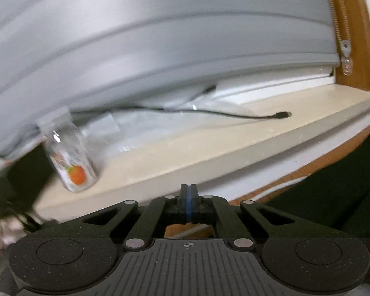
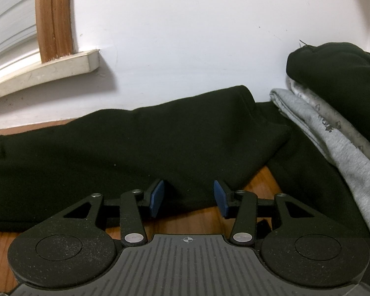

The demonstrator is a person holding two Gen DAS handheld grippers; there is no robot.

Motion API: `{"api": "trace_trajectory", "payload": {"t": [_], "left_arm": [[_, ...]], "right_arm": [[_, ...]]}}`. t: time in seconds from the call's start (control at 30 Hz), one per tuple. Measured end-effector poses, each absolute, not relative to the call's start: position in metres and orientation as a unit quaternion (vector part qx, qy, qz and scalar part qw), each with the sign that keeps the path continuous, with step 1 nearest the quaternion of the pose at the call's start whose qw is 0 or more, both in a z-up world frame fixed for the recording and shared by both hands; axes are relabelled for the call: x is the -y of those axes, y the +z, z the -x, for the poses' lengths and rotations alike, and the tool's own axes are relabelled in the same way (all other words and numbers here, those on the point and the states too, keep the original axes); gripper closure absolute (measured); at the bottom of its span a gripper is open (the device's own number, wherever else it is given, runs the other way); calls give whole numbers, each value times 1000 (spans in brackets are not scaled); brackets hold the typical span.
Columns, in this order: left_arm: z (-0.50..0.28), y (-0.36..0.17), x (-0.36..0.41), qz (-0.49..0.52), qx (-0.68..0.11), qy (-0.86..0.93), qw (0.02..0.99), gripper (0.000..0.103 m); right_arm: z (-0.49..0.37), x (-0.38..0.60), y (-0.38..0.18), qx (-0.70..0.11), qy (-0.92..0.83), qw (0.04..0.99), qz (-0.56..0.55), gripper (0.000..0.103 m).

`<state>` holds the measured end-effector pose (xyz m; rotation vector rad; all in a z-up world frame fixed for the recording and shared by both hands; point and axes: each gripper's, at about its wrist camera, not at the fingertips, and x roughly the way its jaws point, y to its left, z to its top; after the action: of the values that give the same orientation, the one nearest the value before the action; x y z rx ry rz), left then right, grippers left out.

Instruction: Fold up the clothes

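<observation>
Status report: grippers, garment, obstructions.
Left gripper shut, empty. Right gripper open at black garment hem. Folded pile alongside, not blocking.

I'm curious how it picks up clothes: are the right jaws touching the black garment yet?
Cannot tell. In the right wrist view the right gripper stands open at the black garment hem, but dark cloth hides any gap or contact.

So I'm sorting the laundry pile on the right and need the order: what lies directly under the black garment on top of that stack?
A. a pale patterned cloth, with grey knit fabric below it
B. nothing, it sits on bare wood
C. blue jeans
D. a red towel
A: the black garment rests on a pale patterned cloth, and grey knit fabric lies beneath that.
</observation>
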<state>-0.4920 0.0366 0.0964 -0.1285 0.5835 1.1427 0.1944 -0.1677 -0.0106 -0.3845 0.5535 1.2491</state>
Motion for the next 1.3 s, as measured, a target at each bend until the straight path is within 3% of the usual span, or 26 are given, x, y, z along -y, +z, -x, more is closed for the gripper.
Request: {"api": "trace_trajectory", "payload": {"t": [0.07, 0.17, 0.23, 0.3, 0.57, 0.7, 1.13, 1.17, 1.2, 1.23, 1.27, 1.3], "left_arm": [[487, 85, -38, 65, -289, 525, 798, 103], [489, 70, -32, 97, -289, 501, 810, 94], [494, 64, -29, 112, -289, 489, 815, 62], [498, 60, -29, 119, -292, 476, 821, 45], [477, 60, -49, 163, -284, 418, 848, 44], [439, 52, -56, 155, -319, 389, 850, 40], [397, 37, -76, 162, -329, 352, 861, 47], [396, 37, -76, 159, -329, 349, 863, 52], [395, 37, -74, 152, -330, 343, 866, 76], [393, 37, -71, 145, -331, 336, 870, 88], [390, 38, -67, 134, -332, 337, 871, 97], [386, 39, -63, 119, -334, 344, 870, 98]], "right_arm": [[-195, 167, -11, -254, 574, 758, 177, 57], [-195, 167, -11, -254, 574, 758, 177, 57], [-195, 168, -11, -254, 574, 758, 176, 57], [-195, 168, -11, -254, 574, 758, 176, 56], [-194, 167, -10, -254, 575, 758, 177, 56], [-193, 167, -10, -254, 574, 758, 176, 56], [-192, 167, -11, -254, 582, 752, 178, 49], [-193, 167, -11, -254, 582, 752, 177, 49], [-193, 167, -11, -255, 582, 752, 177, 49], [-193, 167, -11, -255, 582, 752, 176, 49], [-193, 167, -12, -255, 582, 751, 176, 49], [-192, 167, -11, -255, 583, 751, 176, 49]]}}
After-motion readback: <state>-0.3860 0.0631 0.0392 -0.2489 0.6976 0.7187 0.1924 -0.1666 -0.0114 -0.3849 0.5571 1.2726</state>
